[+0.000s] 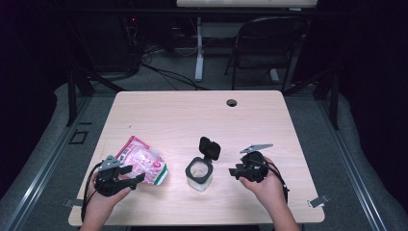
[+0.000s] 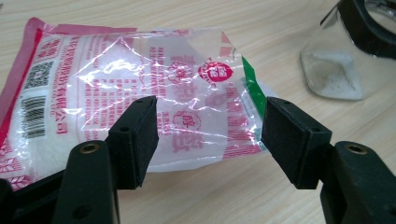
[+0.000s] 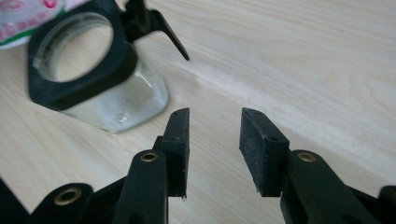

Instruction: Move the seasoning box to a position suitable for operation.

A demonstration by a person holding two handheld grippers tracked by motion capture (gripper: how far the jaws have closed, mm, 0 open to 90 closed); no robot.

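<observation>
My left gripper (image 2: 210, 135) is standing with its jaws wide, and its own view is showing me what the high view blurs: the printed pink-and-clear bag (image 2: 140, 98) of white grains is lying flat on the surface (image 2: 224, 196) just ahead of the jaws, its green-edged corner sitting between them with neither pad pressing on it. The bag's long axis is running away from the jaws toward the far left, with the barcode end off beyond my left jaw. In the high view my left hand (image 1: 103, 192) is resting low on the surface, jaws aiming at the bag's near end. My right gripper (image 3: 215, 149) is holding its jaws partly apart over bare wood, nothing between them; the glass jar (image 3: 93, 70), black-collared with its flip lid (image 1: 210, 147) standing open, is sitting upright ahead and left of them, apart. My right hand (image 1: 264, 185) is angling in from beside the jar.
</observation>
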